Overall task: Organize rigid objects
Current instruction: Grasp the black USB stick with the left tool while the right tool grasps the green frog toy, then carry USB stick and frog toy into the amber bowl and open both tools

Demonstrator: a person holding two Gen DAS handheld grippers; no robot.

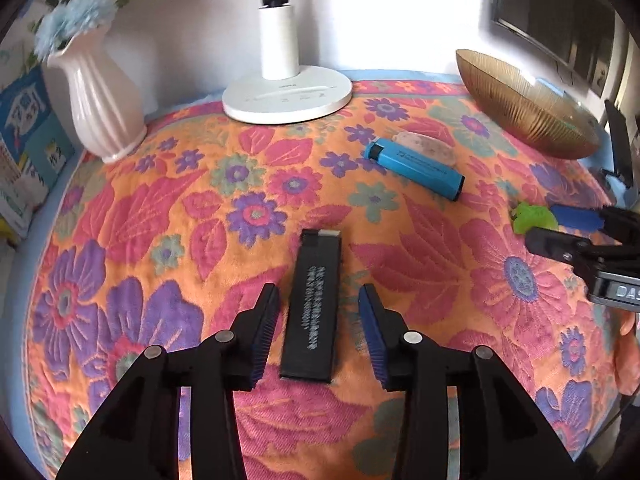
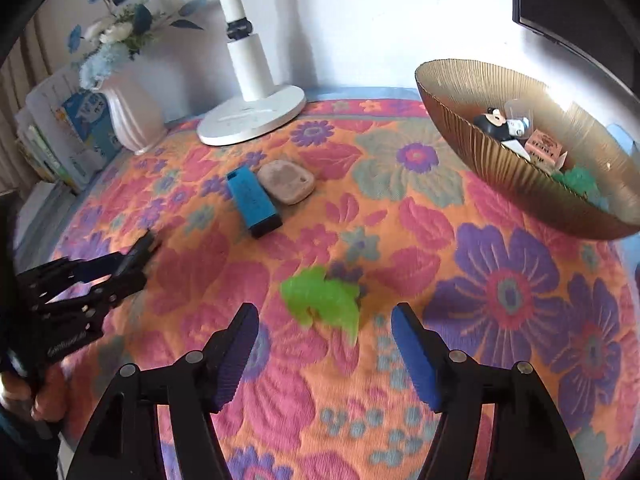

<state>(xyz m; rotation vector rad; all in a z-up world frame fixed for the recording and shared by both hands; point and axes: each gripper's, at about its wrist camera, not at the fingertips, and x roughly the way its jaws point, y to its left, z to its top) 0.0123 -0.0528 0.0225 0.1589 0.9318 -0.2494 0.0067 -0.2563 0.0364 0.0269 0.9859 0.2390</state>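
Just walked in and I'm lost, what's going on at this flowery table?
A person is tidying small items with two handheld grippers. The left gripper stands open around a black bar lying on the cloth, not pressing it. The right gripper is open just short of a green toy. The gold bowl already holds several things; a blue bar and tan tag remain out.

Left claw [image 1: 319,326] open astride black bar [image 1: 314,306], blue lighter [image 1: 416,168] beyond

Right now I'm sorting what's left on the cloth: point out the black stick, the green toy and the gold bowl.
black stick [image 1: 314,308], left wrist view, middle of its printed top face.
green toy [image 2: 326,300], right wrist view, centre of its body.
gold bowl [image 2: 480,160], right wrist view, ribbed outer wall.
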